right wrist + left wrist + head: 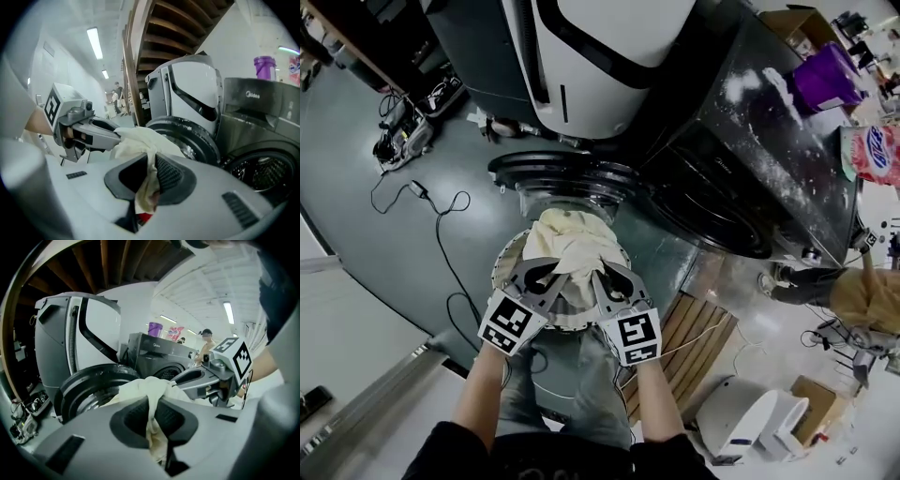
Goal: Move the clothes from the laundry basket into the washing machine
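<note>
Carrying step: the left gripper (540, 275) and the right gripper (607, 277) each have their jaws clenched on one cream garment (566, 239), held above the laundry basket (501, 266) at frame centre. Next it needs pushing up-frame into the washing machine (586, 56), through its round opening.

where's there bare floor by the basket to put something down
Widest free patch: grey floor left of the laundry basket, beyond the black cable. A narrower strip lies between basket and dark machine. Crowded: over the basket, where left gripper and right gripper clamp the cream cloth.
</note>
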Demonstrator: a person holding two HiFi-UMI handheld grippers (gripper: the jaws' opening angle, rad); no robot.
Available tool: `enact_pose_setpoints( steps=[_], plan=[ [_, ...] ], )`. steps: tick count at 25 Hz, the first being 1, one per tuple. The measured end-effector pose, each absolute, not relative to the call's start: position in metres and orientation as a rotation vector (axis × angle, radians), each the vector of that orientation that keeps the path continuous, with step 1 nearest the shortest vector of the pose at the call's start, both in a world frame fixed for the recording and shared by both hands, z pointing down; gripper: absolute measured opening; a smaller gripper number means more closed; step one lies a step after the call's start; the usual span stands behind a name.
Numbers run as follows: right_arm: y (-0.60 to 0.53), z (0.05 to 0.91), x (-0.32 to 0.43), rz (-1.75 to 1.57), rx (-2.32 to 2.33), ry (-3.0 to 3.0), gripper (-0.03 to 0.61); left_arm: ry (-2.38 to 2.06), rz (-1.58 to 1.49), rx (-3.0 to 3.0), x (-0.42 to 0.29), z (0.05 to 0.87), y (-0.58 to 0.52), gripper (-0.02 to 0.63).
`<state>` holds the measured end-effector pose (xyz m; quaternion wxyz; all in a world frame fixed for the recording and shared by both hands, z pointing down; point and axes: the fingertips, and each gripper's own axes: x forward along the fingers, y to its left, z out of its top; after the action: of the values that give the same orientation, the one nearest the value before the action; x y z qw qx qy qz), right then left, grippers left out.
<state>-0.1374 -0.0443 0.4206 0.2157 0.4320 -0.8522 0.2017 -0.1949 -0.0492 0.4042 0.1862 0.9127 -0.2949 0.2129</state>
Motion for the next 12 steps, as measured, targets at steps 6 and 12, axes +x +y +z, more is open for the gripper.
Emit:
enact_pose_setpoints(
  steps=[6, 12],
  plan=[
    [-0.056, 0.344, -0.124, 0.449, 1.287, -2.406, 0.052, -0.867, 0.559, 2.671, -0.183, 0.327, -0.061, 0.032],
    [-0.062, 0.272, -0.091, 0.318, 1.324, -2.453, 0.052, -0.882, 0.524, 2.773, -0.149, 0.256, -0.067, 0.032]
  ],
)
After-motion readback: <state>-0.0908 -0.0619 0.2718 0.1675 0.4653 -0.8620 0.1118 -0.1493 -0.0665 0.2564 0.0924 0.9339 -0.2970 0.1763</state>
